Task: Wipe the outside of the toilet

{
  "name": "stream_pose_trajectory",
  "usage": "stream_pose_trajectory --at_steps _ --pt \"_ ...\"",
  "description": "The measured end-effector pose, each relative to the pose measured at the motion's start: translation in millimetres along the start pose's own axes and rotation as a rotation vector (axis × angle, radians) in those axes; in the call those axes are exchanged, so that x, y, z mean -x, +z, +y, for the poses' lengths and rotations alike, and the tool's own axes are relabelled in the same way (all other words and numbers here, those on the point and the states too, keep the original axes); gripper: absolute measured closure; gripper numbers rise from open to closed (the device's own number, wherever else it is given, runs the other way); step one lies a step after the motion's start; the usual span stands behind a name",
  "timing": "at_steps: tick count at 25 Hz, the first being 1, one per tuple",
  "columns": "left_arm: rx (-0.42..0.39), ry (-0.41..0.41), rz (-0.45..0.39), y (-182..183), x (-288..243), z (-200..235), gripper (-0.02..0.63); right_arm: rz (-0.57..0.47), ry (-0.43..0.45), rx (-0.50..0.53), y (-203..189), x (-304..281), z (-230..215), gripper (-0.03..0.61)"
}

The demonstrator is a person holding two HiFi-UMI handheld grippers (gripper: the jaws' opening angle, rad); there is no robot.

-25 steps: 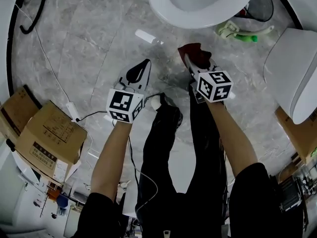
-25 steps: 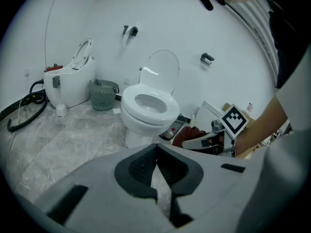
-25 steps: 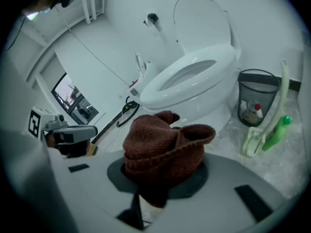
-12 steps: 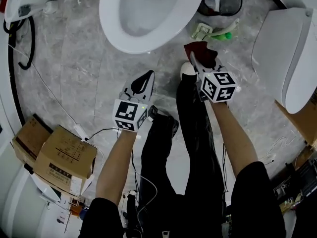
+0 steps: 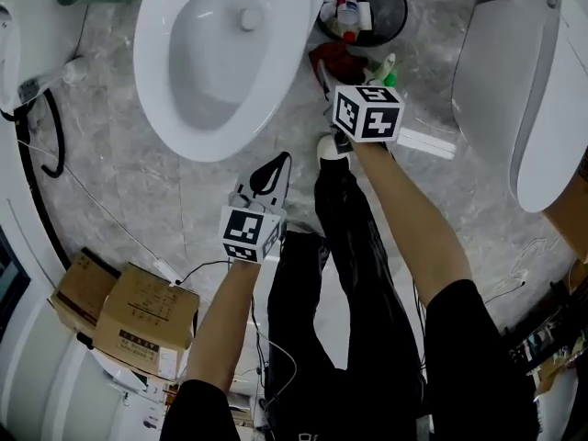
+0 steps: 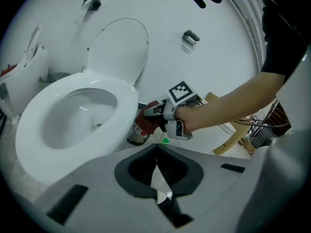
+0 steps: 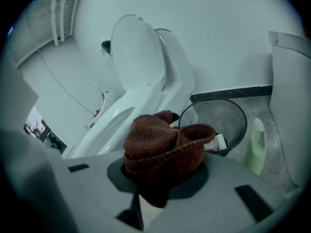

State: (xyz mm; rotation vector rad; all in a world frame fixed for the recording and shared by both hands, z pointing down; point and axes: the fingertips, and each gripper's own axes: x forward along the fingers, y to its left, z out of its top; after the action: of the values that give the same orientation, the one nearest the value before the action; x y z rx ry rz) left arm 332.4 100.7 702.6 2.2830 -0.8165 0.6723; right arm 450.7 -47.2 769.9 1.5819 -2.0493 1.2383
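Observation:
The white toilet (image 5: pixel 207 58) stands at the upper left of the head view, seat down and lid (image 6: pixel 119 47) raised. My right gripper (image 5: pixel 328 79) is shut on a dark red knitted cloth (image 5: pixel 336 60), held just right of the bowl's rim, apart from it. In the right gripper view the cloth (image 7: pixel 163 147) bunches over the jaws, with the toilet (image 7: pixel 141 86) behind. My left gripper (image 5: pixel 274 165) hangs below the bowl's front, shut and empty. In the left gripper view its jaws (image 6: pixel 156 152) meet with nothing between.
A black waste bin (image 5: pixel 367 3) with rubbish stands right of the toilet, a green bottle (image 7: pixel 255 144) beside it. Another white fixture (image 5: pixel 519 90) fills the right side. Cardboard boxes (image 5: pixel 138 315) and a cable (image 5: pixel 110 214) lie at the lower left. The person's legs (image 5: pixel 354 274) are below.
Both grippers have come closer to the toilet, which now shows more fully. The right gripper with the cloth has moved up beside the bowl, near the bin.

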Motion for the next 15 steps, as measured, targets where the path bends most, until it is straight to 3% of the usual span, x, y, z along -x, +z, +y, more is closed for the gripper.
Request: stream_pose_trajectory --at_steps 4,9,11,15 --pt "0.015 0.003 0.017 8.8 -26.0 3.8 0.604 0.002 -0.037 -0.114 12.9 -42.0 -28.7 0.499" --pt "0.006 -0.03 0.028 8.5 -44.3 -1.5 0.604 -0.018 -0.01 -0.121 19.9 -74.4 -38.1 0.506" --pt "-0.007 -0.032 0.019 7.3 -44.2 2.0 0.604 -0.009 0.014 -0.082 16.7 -80.0 -33.3 0.508" --pt "-0.01 -0.019 -0.012 1.2 -31.9 14.0 0.604 0.048 0.037 0.099 -4.2 -79.1 -24.0 0.509"
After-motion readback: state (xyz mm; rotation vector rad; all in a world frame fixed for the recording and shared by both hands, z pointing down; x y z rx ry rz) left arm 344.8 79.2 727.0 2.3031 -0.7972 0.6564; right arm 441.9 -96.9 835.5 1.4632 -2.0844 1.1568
